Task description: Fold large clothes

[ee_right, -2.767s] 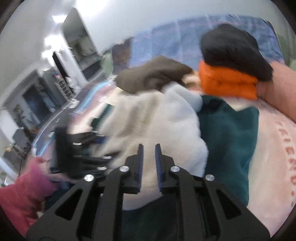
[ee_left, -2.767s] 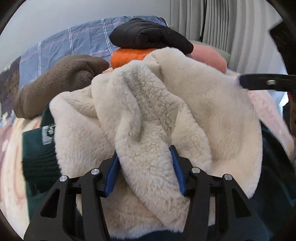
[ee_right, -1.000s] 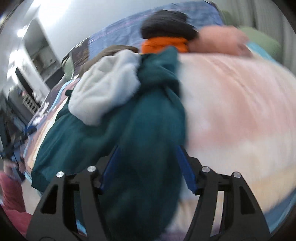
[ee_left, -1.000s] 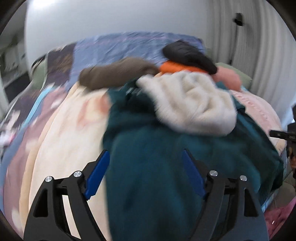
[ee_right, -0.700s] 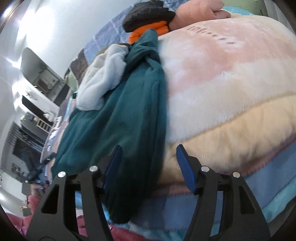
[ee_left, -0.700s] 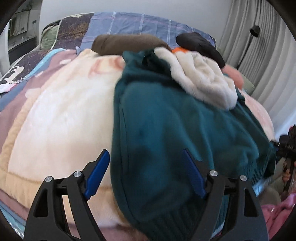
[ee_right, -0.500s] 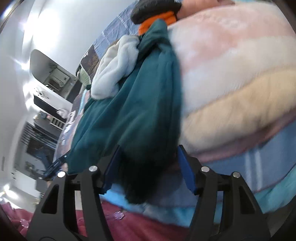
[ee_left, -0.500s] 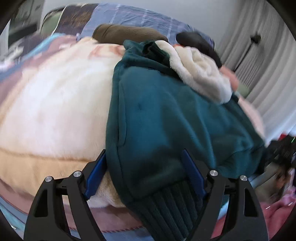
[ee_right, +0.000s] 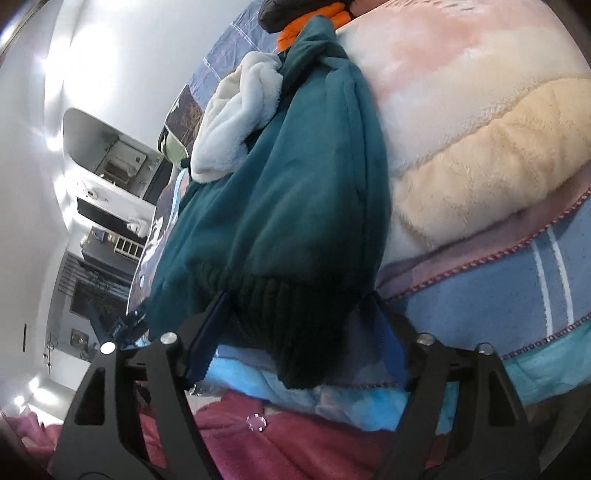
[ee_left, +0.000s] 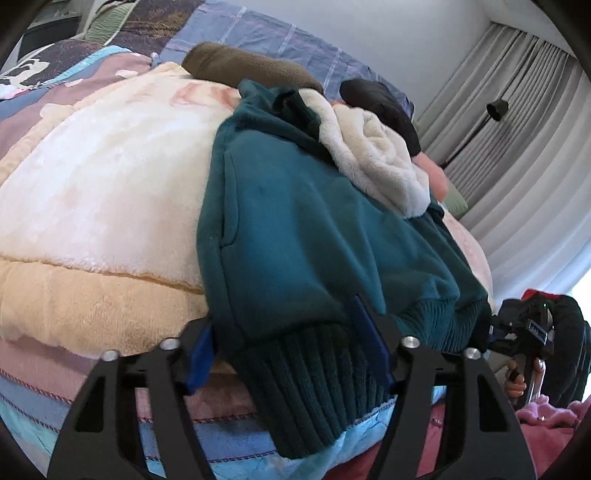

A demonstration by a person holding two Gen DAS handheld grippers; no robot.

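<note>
Left wrist view: a bed (ee_left: 92, 295) covered by a plush blanket (ee_left: 103, 192) in cream, peach and pink bands fills most of the frame, with blue striped bedding along its near edge. A large teal fleece garment (ee_left: 295, 229) with a cream fleece lining (ee_left: 373, 155) lies spread across the blanket, its ribbed hem hanging over the near edge of the bed. Behind it, at the far side of the bed, rest a brown fleece item (ee_left: 243, 66), a black padded item (ee_left: 380, 107) and a pink item, with grey curtains (ee_left: 517, 140) beyond.

The left gripper (ee_left: 291, 350) has just been closing; its blue-padded jaws bracket one corner of the ribbed hem (ee_left: 314, 380), the knit bunched between them and both pads against it.

Right wrist view: the right gripper (ee_right: 299, 332) straddles the opposite corner of the same teal fleece garment (ee_right: 295, 192). The left pad lies against the rib knit; the right pad stands just beside it, and whether it presses cannot be told. An orange folded item (ee_right: 314, 22) shows at the top of the frame. A pink sleeve (ee_right: 277, 443) lies below the jaws.
</note>
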